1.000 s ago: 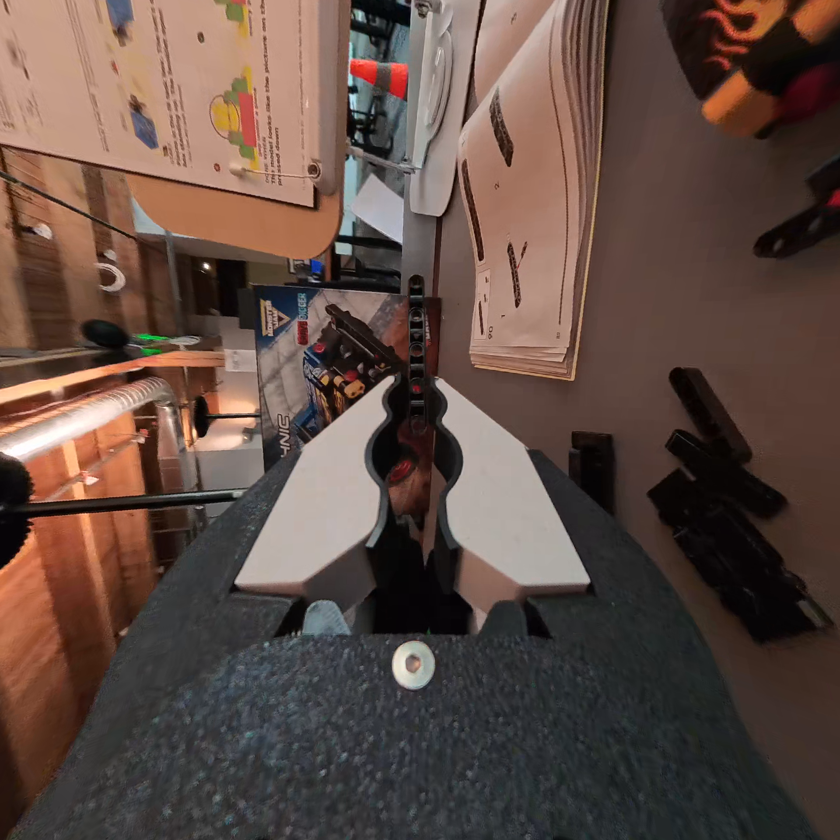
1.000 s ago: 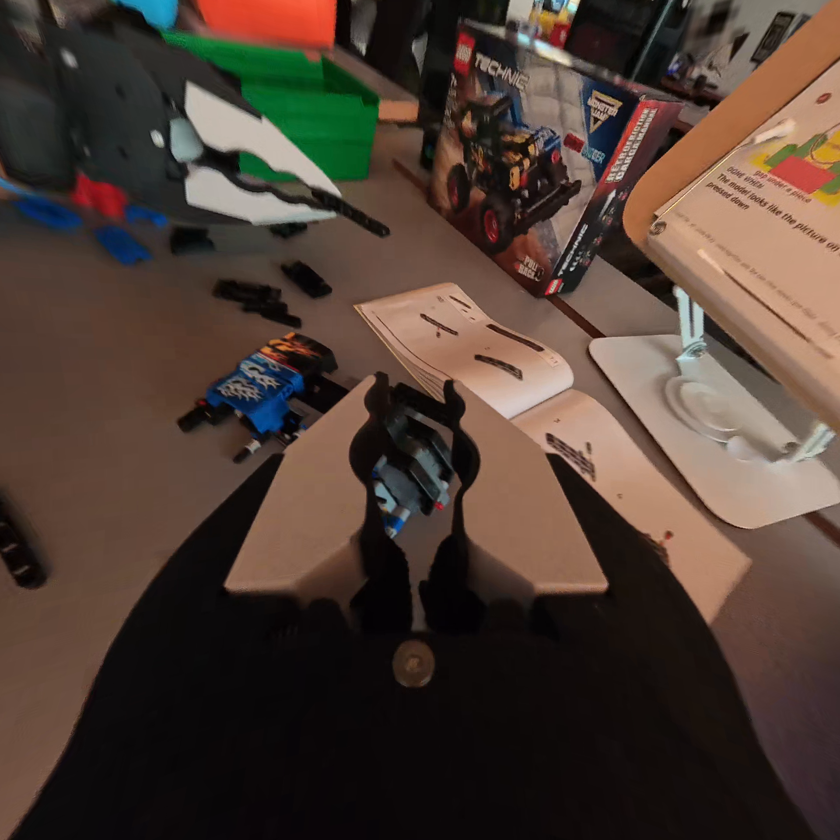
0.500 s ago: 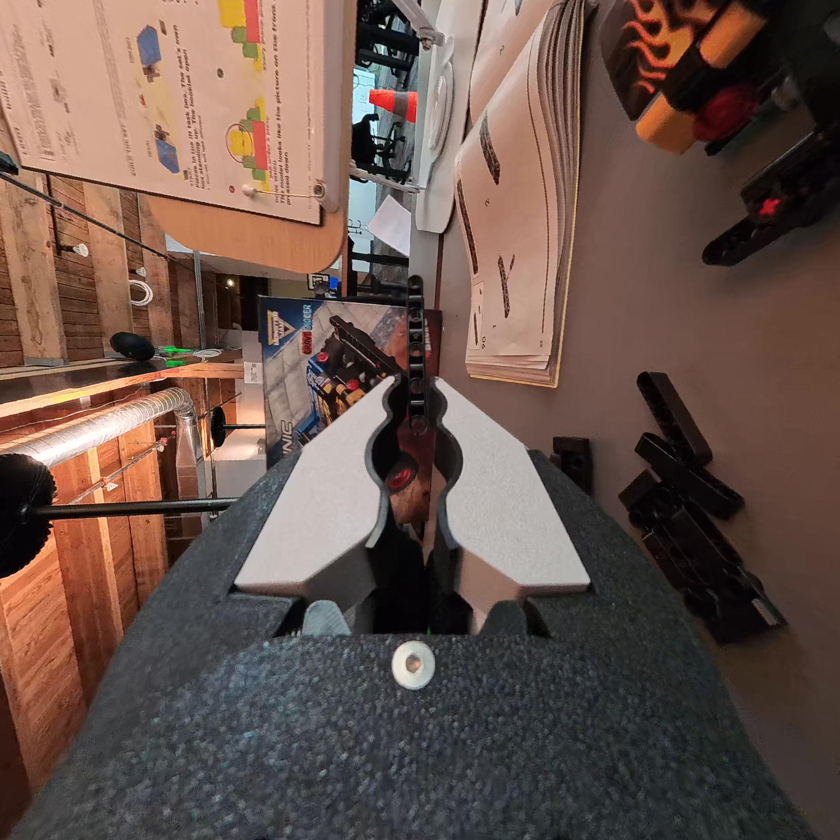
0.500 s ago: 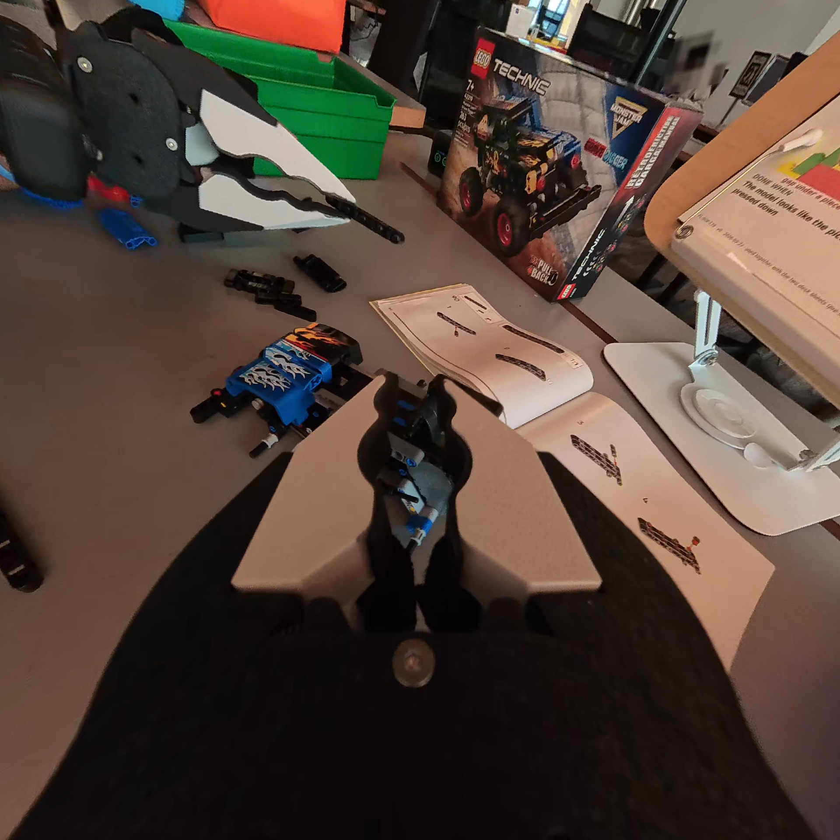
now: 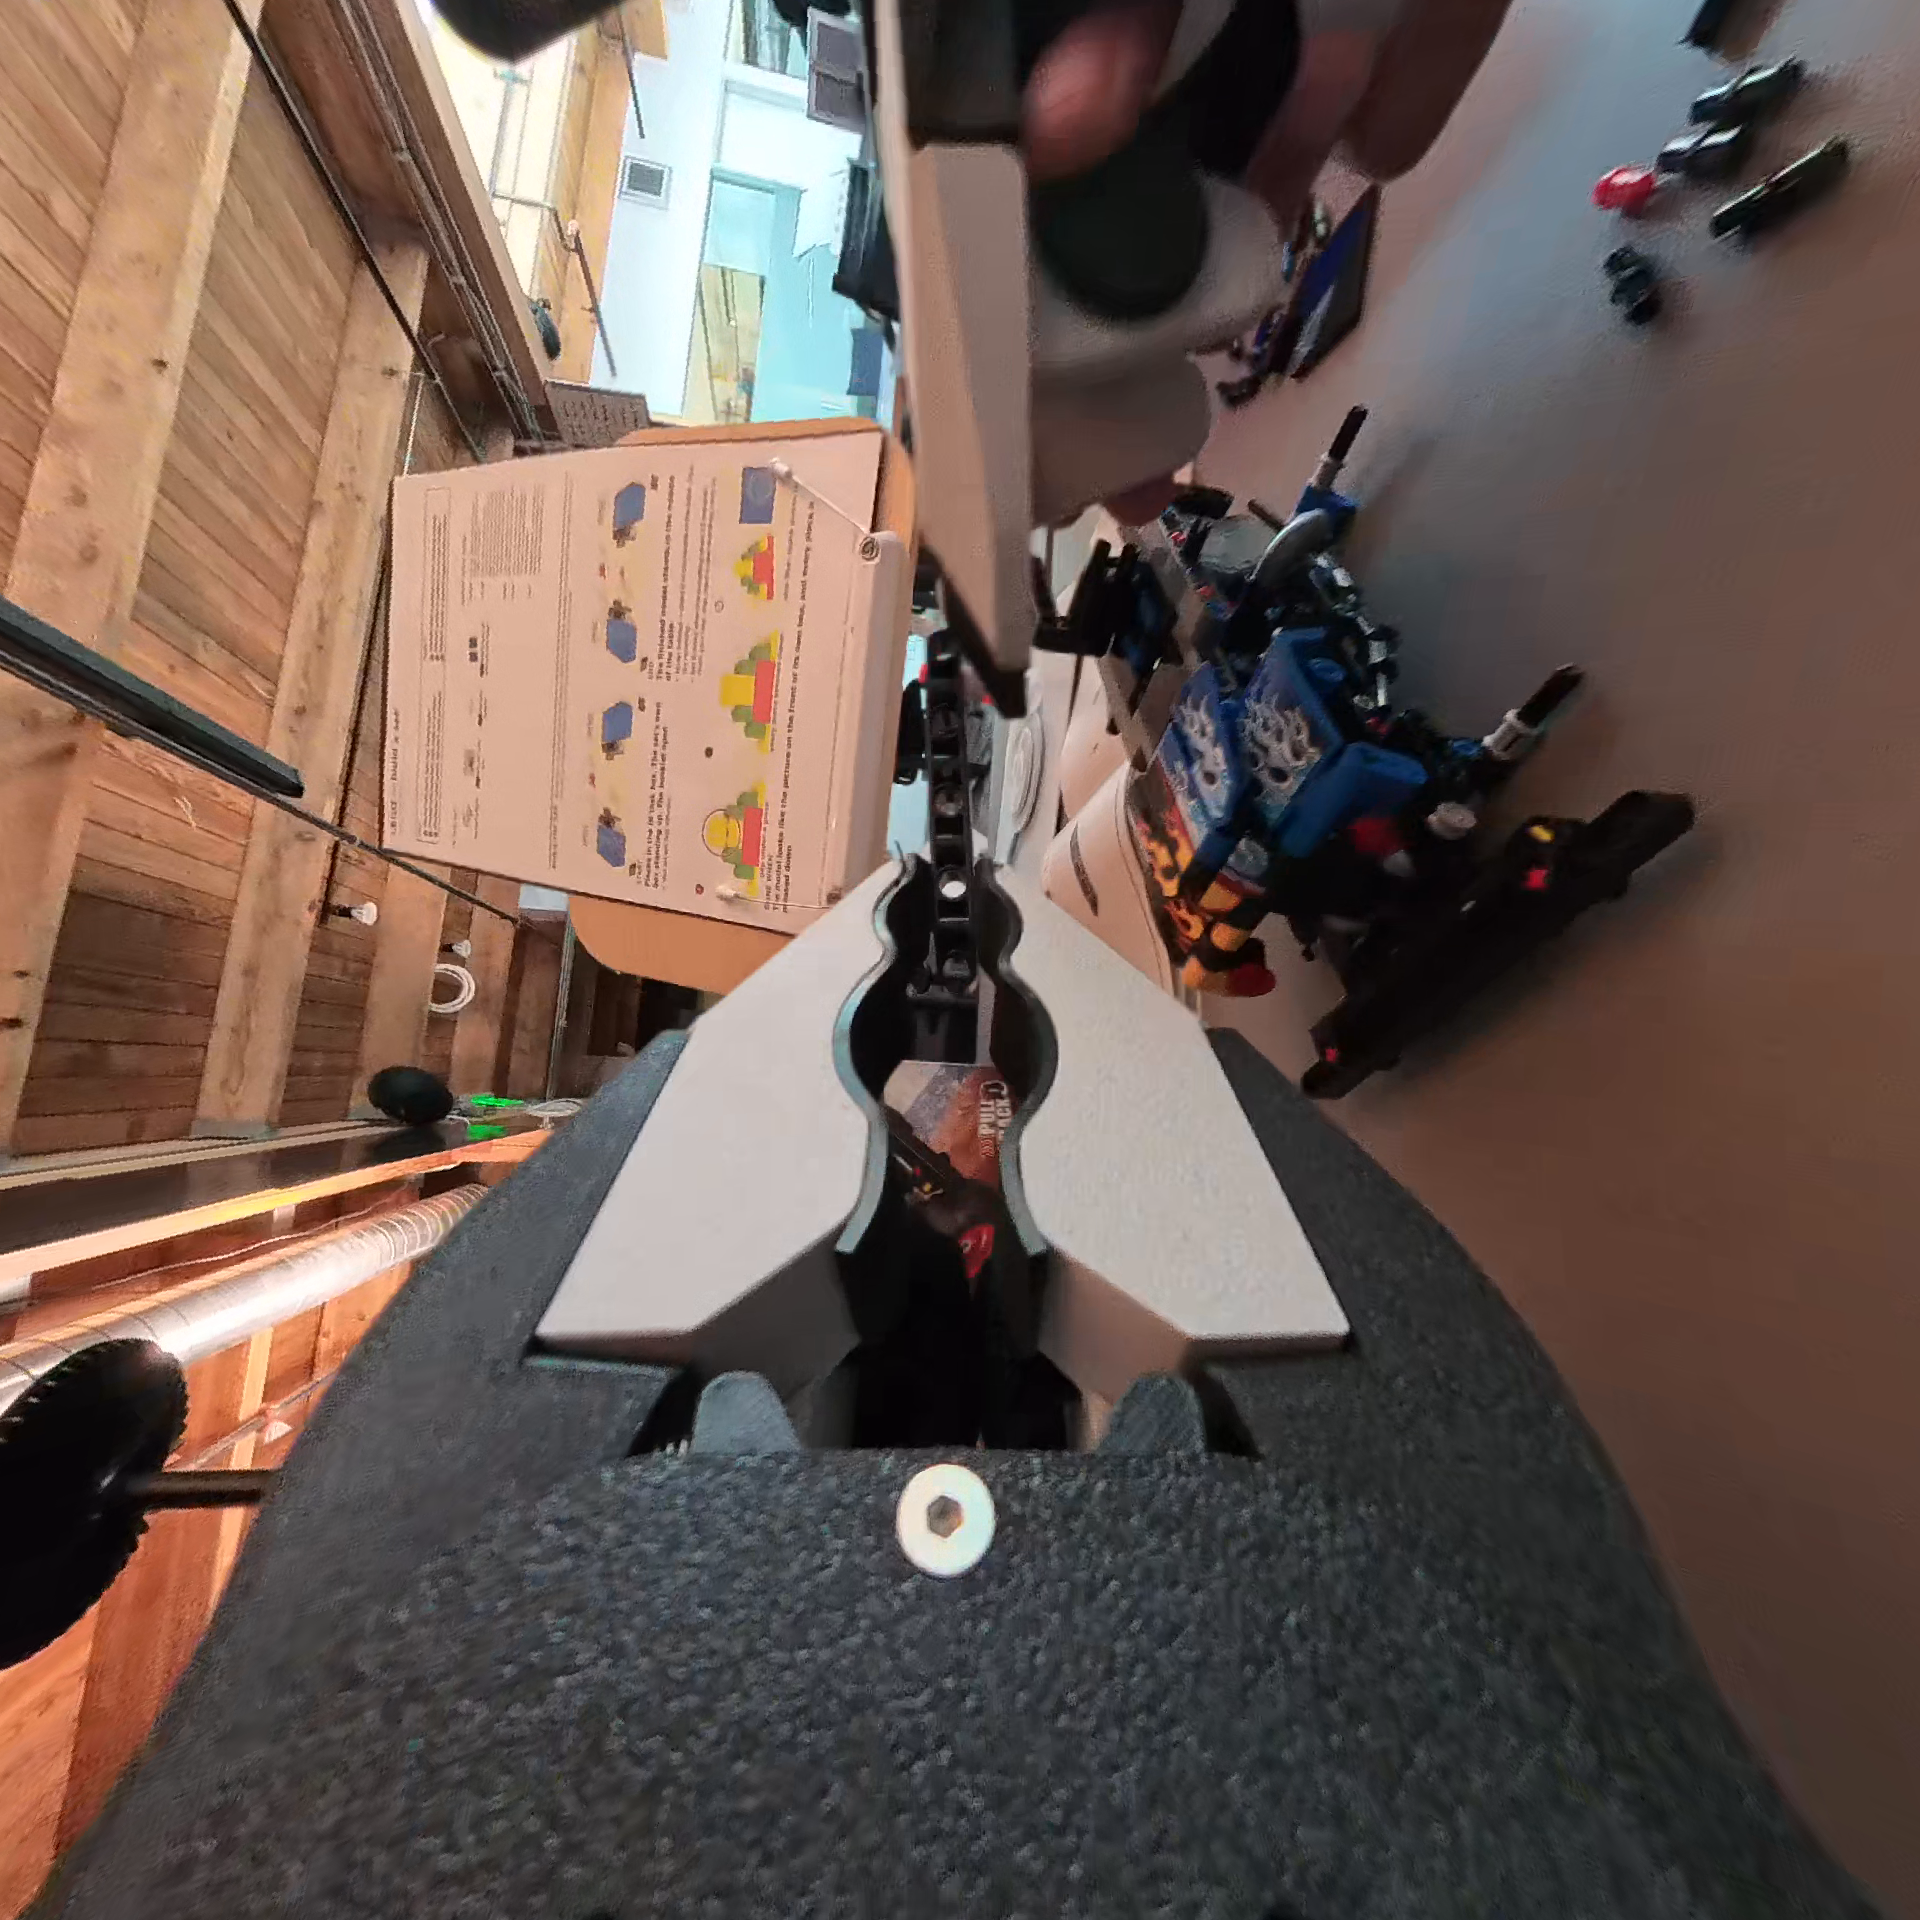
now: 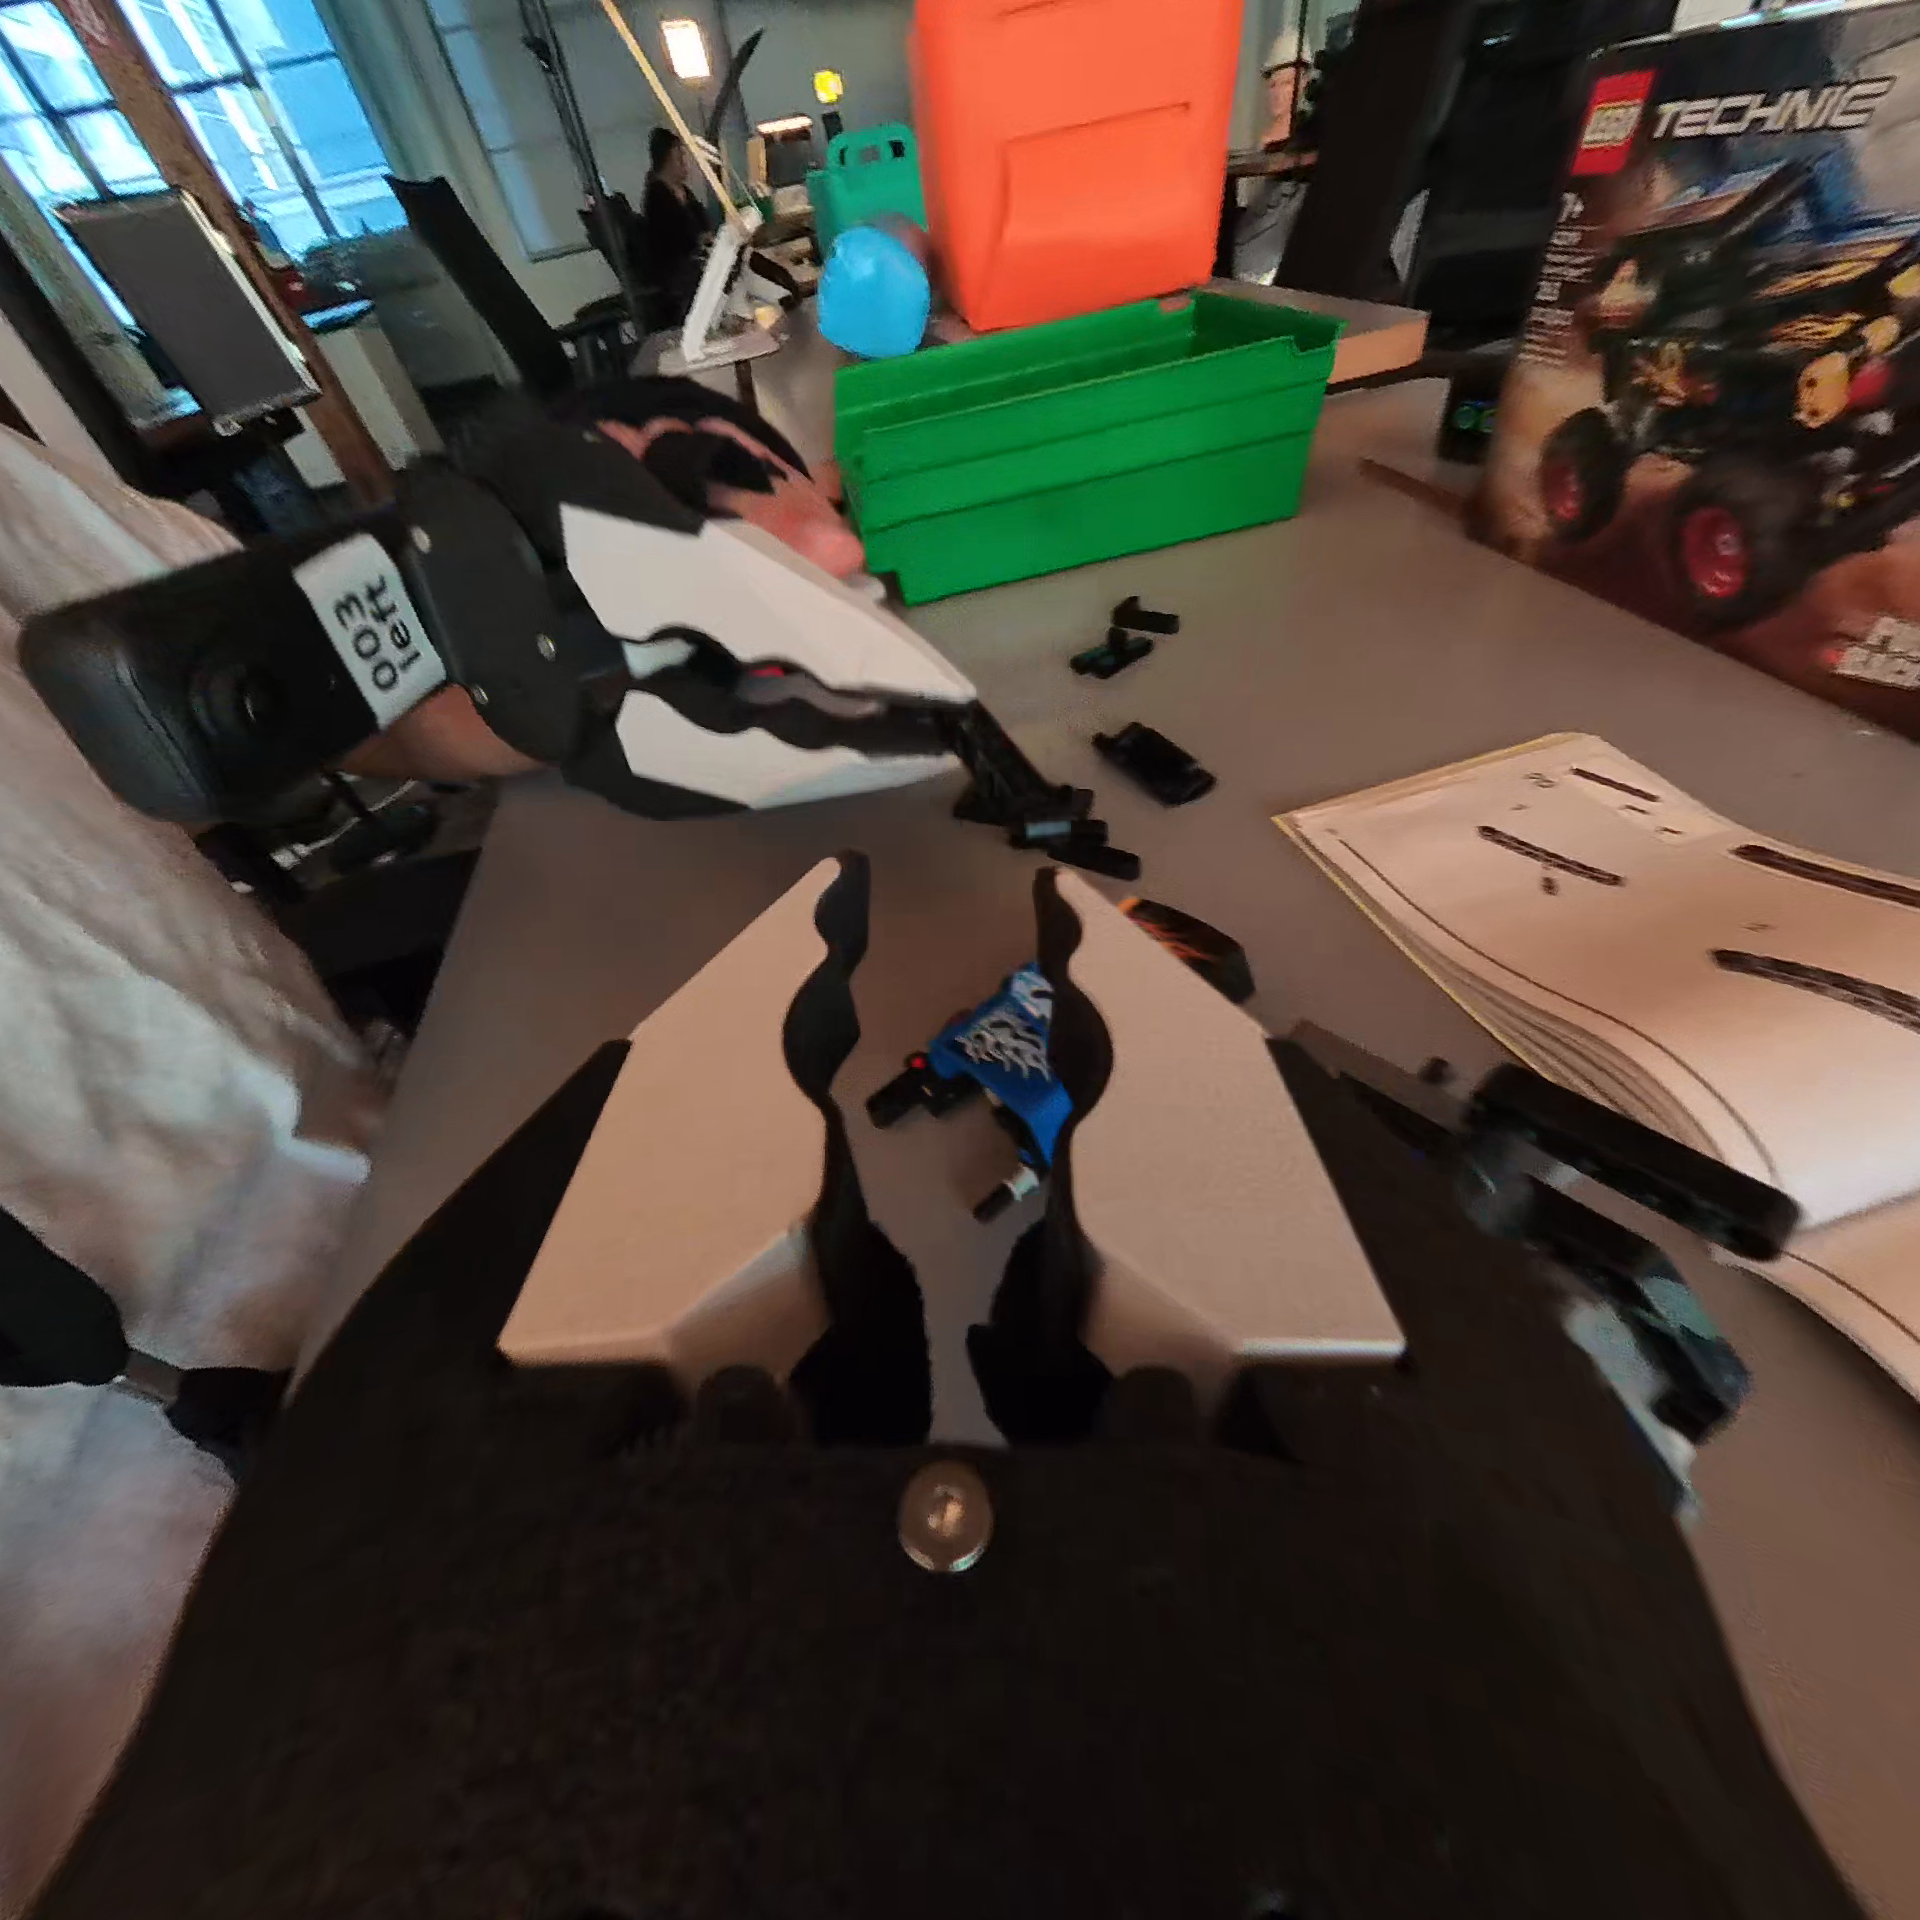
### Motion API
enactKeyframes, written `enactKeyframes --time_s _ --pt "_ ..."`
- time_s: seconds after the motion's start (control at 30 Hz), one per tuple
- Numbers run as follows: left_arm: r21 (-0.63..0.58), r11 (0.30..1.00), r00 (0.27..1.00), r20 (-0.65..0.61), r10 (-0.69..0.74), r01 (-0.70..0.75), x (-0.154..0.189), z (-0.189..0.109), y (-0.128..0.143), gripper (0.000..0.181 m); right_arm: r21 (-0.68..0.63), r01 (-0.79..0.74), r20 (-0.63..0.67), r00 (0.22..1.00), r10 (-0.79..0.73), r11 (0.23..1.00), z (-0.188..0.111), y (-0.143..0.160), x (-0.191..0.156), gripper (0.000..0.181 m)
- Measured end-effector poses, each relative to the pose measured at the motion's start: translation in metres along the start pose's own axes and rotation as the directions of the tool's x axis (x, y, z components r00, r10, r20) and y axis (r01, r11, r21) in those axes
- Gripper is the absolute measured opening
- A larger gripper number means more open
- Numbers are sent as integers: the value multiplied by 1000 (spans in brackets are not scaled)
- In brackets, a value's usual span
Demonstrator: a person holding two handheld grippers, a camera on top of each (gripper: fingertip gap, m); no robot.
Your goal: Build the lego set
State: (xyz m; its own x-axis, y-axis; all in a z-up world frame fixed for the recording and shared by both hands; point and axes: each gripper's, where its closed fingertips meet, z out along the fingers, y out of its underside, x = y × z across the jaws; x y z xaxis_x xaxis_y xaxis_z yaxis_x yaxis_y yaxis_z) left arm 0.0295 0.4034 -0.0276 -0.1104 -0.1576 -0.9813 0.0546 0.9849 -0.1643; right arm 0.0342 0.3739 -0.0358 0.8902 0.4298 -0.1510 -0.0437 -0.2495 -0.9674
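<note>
Since half a second ago: right gripper (image 6: 945, 883) has let go of the small grey-and-blue sub-assembly it clamped and now stands released; left gripper (image 5: 951, 894) has swung toward the model.

Left wrist view, grip: left gripper is clenched on a long black plastic beam with a row of holes (image 5: 948, 790), which sticks out past the fingertips.
Left wrist view, target: the blue and black partly built truck body with flame stickers (image 5: 1288, 748) lies on the grey tabletop (image 5: 1662, 1247), near the beam's far end but apart from it.
Left wrist view, crowding: the right gripper's pale finger (image 5: 971, 416) hangs just beside the beam tip.

Right wrist view, jaws: spread wide with nothing between them; the truck body (image 6: 1013, 1049) shows through the gap, resting on the tabletop (image 6: 1351, 665).
Right wrist view, spares: loose short black pieces (image 6: 1070, 821) lie just beyond the left gripper (image 6: 956, 727); the open white instruction booklet (image 6: 1621, 935) lies to the right.

Doing it well: I judge the beam is due to join the body. Close the right gripper on the blue body first to steady it, line the beam's holes with the pins, then press straight, not slanted.

Risk: the tail of the beam may pivot in the grip under load.
</note>
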Motion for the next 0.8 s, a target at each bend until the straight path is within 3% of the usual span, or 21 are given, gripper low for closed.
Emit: enactKeyframes --time_s 0.43,0.63,0.7,0.8 --pt "63 997 999 -22 -45 46 5 -5 -14 6 51 -57 13 998 57 997 -6 -6 4 12" --pt "98 981 984 -78 -159 166 7 -6 -20 7 53 -97 78 993 93 994 -10 -6 -1 10" --pt "116 935 932 -182 -313 337 9 -6 -22 8 58 -133 127 984 125 989 -13 -8 -5 8" --pt "77 758 718 -395 -573 648 7 -10 -24 23 53 -150 125 982 143 987 -15 -9 -2 7"
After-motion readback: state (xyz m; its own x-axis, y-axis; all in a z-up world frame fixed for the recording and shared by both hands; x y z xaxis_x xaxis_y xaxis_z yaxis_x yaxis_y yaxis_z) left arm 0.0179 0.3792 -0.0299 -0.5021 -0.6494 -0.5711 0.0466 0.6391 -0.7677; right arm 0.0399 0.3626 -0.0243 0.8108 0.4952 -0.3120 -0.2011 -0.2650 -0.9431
